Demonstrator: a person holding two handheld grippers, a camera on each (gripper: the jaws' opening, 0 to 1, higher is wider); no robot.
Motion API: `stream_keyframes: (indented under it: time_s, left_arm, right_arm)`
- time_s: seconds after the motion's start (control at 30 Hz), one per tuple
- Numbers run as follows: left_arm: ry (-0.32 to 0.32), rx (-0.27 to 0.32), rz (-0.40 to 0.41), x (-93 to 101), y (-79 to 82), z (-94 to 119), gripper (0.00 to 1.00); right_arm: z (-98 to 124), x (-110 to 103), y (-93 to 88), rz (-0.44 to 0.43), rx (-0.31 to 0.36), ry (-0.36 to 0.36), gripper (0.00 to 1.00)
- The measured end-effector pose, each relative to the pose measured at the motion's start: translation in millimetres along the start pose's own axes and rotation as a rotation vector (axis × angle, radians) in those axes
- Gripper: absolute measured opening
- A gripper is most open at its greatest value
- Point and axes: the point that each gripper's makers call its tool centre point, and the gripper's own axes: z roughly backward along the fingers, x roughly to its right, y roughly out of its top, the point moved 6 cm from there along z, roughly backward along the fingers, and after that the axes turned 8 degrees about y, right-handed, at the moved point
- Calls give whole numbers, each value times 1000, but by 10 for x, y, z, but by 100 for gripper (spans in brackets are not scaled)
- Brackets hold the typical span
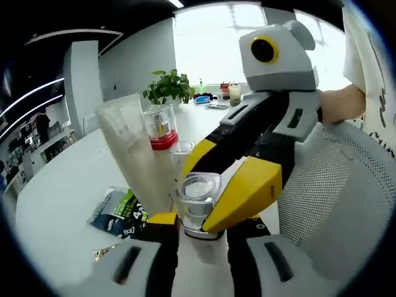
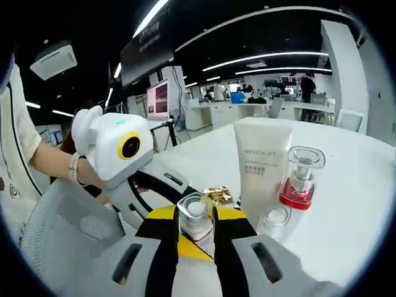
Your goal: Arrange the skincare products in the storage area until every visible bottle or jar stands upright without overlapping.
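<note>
- Nearest in both views, a small clear bottle (image 1: 198,204) (image 2: 196,216) stood between the jaws of both tools at once: the left gripper (image 1: 193,230) and the right gripper (image 2: 197,230) were each closed on it from opposite sides, low on its body.
- It looked like thick glass or hard acrylic, so I judged it stiff, smooth, fairly slippery and liable to chip if dropped; the flat sides of the lower body seemed the safest hold, not the cap.
- Just behind it, a white tube (image 1: 133,151) (image 2: 263,170) stood upright on its cap. It seemed light, soft-walled and top-heavy, so a nudge could tip it; a gentle hold low down would suit it.
- Beside the tube stood a clear bottle with a red base (image 1: 162,127) (image 2: 300,176), upright, rigid and probably breakable, and a small clear cup or lid (image 1: 182,150) (image 2: 276,218) lay near it.
- A dark printed sachet (image 1: 120,213) lay flat on the white table (image 1: 62,185) (image 2: 359,204), thin and limp.
- Farther off stood a potted plant (image 1: 167,86).
</note>
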Motion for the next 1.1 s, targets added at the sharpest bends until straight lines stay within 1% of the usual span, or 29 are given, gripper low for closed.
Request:
stream_keyframes:
  time_s: [0.1,0.17,0.23,0.4,0.47,0.5,0.53,0.83,0.93,1.07,1.1]
  left_arm:
    - [-2,-22,-11,-23,-65,6,30]
    - [3,-38,-31,-43,-104,11,30]
    - [2,-50,-33,-52,-134,2,30]
    - [-7,-59,-28,-61,-182,-33,25]
    - [-25,-69,-44,-28,-193,-36,20]
    - [-13,-69,-38,-36,-193,-38,19]
    - [-17,-72,-39,-33,-199,-49,19]
    - [-5,-53,-31,-52,-190,-67,19]
    - [9,-49,-18,-83,-197,-73,19]
    - [13,-42,1,-90,-199,-77,19]
    - [16,-40,5,-91,-200,-78,19]
  right_arm:
    - [4,8,-10,9,-6,-5,20]
    - [4,20,-16,2,-8,-6,20]
    - [9,27,-21,7,-12,-10,20]
    - [5,43,-44,8,-23,-14,21]
    - [7,49,-54,8,-29,-19,21]
    - [5,51,-61,6,-33,-18,21]
    - [6,52,-63,5,-34,-19,21]
    - [24,79,-61,-9,-34,-35,22]
    - [34,81,-38,30,-34,-58,21]
    - [45,85,-26,35,-30,-60,22]
    - [59,92,-4,44,-14,-68,22]
